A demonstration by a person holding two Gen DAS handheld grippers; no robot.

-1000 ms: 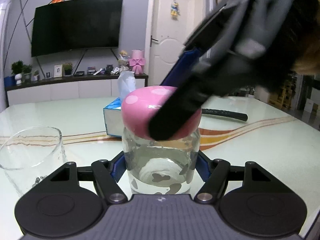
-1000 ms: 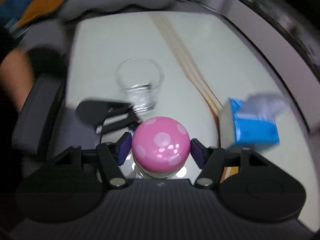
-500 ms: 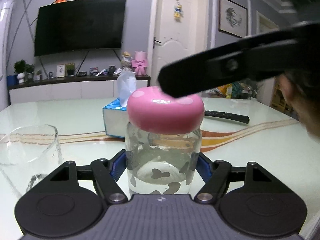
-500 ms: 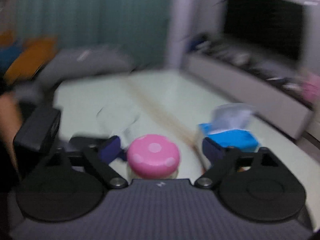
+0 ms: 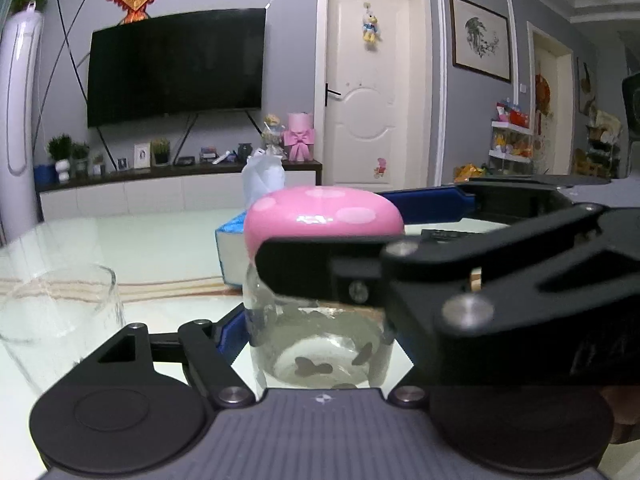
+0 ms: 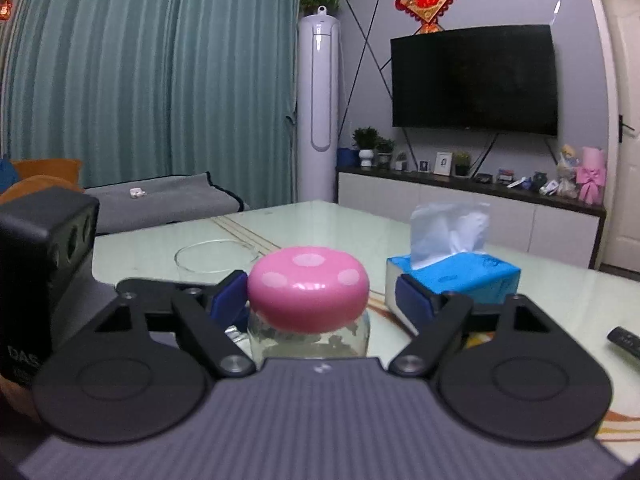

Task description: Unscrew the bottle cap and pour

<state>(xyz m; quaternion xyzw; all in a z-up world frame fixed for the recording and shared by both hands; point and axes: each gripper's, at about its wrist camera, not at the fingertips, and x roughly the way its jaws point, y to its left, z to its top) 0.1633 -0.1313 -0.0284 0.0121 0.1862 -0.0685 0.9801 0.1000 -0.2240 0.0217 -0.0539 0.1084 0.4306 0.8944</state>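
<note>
A clear glass bottle [image 5: 320, 344] with dark bow prints stands on the table, topped by a pink cap with pale dots [image 5: 320, 220]. My left gripper [image 5: 320, 332] is shut on the bottle's body. My right gripper [image 6: 320, 300] is level with the cap [image 6: 308, 292], its blue pads either side of it with a gap on the right, so it is open. In the left wrist view the right gripper's black finger [image 5: 320, 252] crosses in front of the cap. An empty clear glass [image 5: 56, 312] stands left of the bottle.
A blue tissue box [image 6: 456, 276] stands behind the bottle. A black remote [image 6: 624, 340] lies at the right. The glossy white table [image 5: 160, 240] stretches back toward a TV cabinet. The left gripper's black camera block [image 6: 44, 264] shows at the left of the right wrist view.
My right gripper swung from above the cap down to a level, side-on pose around it, jaws opened wider. The left gripper kept its hold on the bottle.
</note>
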